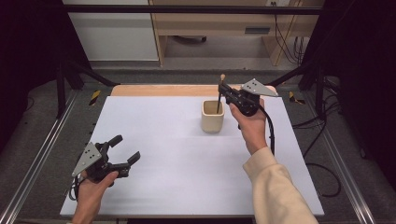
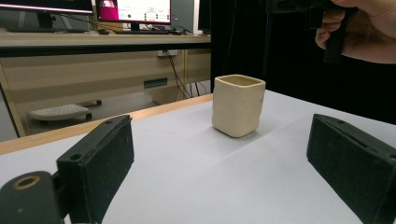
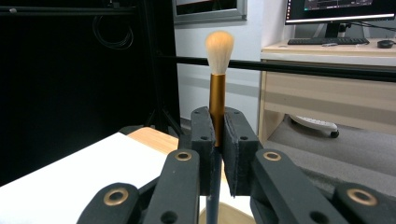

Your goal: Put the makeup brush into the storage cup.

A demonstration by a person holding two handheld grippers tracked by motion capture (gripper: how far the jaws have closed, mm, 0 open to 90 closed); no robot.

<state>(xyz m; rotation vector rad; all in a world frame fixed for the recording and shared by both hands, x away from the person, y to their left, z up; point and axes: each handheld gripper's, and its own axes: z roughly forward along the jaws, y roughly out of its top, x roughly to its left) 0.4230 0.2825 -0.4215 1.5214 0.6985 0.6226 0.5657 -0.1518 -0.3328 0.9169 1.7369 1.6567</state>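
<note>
right gripper [image 3: 215, 140] jaws clamp brush [image 3: 217, 79] over cup [image 1: 213, 115] (unlabelled); left gripper [image 1: 125, 150] jaws wide, empty.

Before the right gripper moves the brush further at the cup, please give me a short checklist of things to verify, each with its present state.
1. Right gripper shut on the brush: ok.
2. Brush upright, bristles up: ok.
3. Brush handle lined up over the cup: ok; its lower end seems to enter the opening.
4. Whether the handle tip touches the cup's bottom: cannot tell.
5. Cup standing upright on the white table: ok.
6. Left gripper open, apart from the cup: ok.
</note>
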